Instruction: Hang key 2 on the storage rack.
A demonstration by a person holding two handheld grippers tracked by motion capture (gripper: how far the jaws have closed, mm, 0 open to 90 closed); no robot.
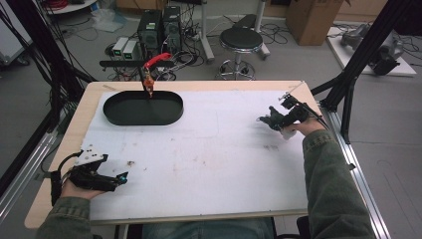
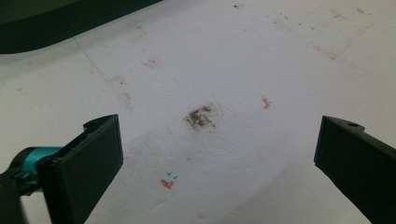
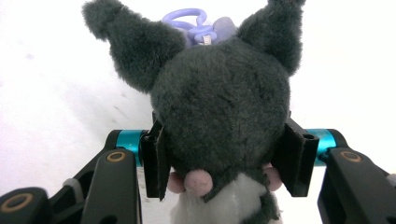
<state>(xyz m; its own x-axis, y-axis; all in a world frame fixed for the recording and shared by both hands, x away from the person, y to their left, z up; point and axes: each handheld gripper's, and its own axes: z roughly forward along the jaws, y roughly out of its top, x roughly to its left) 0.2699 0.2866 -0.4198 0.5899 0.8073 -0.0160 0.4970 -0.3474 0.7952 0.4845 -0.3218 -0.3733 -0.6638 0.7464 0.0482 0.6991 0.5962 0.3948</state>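
The right gripper (image 3: pixel 219 161) is clamped on a small dark grey plush toy with pointed ears and a lilac loop on its head (image 3: pixel 219 107), its jaws pressing the soft body from both sides, probably so the toy can be carried without slipping. Gripper and toy sit well to the right of the black oval plastic tray (image 1: pixel 143 108), a likely destination. The left gripper (image 1: pixel 115 179), jaws wide apart and empty, rests well in front of that tray, seemingly waiting over the stained white sheet (image 1: pixel 209 159).
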